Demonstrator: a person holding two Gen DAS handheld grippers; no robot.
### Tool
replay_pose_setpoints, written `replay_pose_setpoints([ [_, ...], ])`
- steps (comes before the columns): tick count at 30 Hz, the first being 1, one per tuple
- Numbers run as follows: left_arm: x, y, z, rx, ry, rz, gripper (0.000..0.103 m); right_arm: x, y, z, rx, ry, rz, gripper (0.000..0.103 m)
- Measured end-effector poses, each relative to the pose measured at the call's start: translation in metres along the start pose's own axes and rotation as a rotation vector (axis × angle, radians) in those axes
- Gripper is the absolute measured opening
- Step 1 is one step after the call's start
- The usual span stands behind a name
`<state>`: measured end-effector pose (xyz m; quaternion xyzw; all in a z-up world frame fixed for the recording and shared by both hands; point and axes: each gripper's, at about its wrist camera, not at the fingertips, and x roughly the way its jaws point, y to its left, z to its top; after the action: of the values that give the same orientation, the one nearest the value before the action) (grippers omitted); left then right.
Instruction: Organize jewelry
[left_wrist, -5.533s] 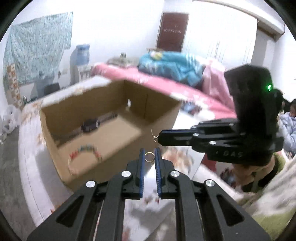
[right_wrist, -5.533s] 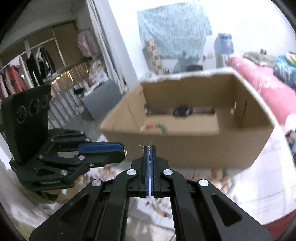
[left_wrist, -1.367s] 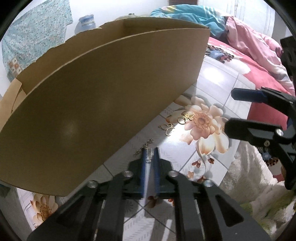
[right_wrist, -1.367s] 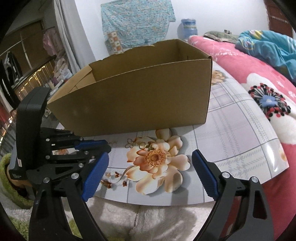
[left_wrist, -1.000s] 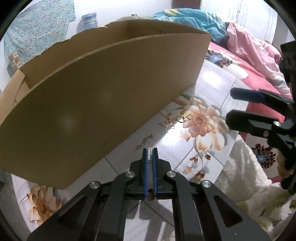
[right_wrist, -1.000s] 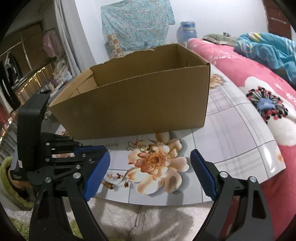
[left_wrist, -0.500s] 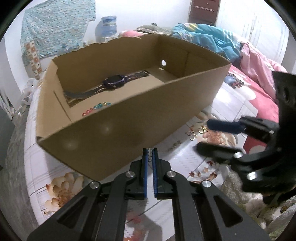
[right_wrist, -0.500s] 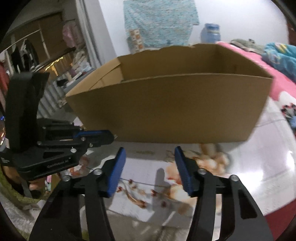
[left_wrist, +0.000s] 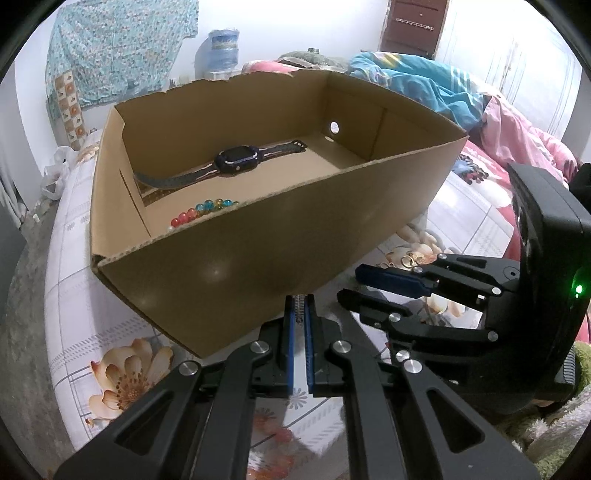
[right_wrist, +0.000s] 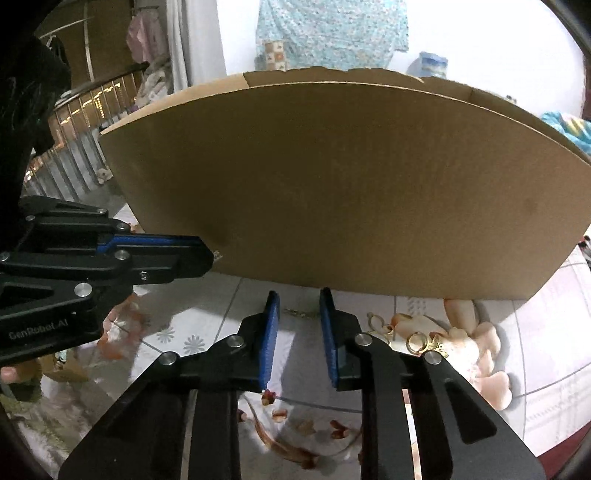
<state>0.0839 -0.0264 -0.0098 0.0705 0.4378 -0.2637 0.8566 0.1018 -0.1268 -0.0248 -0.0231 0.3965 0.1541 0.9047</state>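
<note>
The open brown cardboard box (left_wrist: 258, 236) fills the left wrist view from nine to two o'clock, holding a dark wristwatch (left_wrist: 236, 162) and coloured glass beads (left_wrist: 203, 210). At six, the left gripper (left_wrist: 300, 306) is clamped on a small silver chain (left_wrist: 301, 301). The right gripper (right_wrist: 298, 314) is closing, still apart, around a thin chain piece (right_wrist: 295, 312) on the floral tablecloth (right_wrist: 535, 369). Gold rings (right_wrist: 415, 341) lie at four o'clock.
</note>
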Motion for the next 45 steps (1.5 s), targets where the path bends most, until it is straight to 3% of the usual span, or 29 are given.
replay_pose_setpoints([
  [9,0.004,0.003,-0.002,-0.006,0.008,-0.005,0.004,-0.003,-0.005,0.003,0.024,0.018,-0.029,0.003],
  [31,0.001,0.004,-0.007,-0.006,0.004,0.003,0.004,-0.042,-0.007,-0.013,0.044,-0.015,0.035,0.0],
  [33,0.001,0.003,-0.007,-0.005,0.004,0.004,0.004,-0.038,-0.002,-0.011,0.026,-0.004,0.035,0.005],
  [36,-0.001,0.003,-0.008,-0.004,0.002,0.004,0.004,-0.031,0.002,-0.009,0.0,-0.004,0.021,0.022],
  [45,-0.001,0.003,-0.008,-0.006,0.003,0.006,0.004,-0.008,0.006,-0.01,-0.043,0.033,-0.007,0.022],
])
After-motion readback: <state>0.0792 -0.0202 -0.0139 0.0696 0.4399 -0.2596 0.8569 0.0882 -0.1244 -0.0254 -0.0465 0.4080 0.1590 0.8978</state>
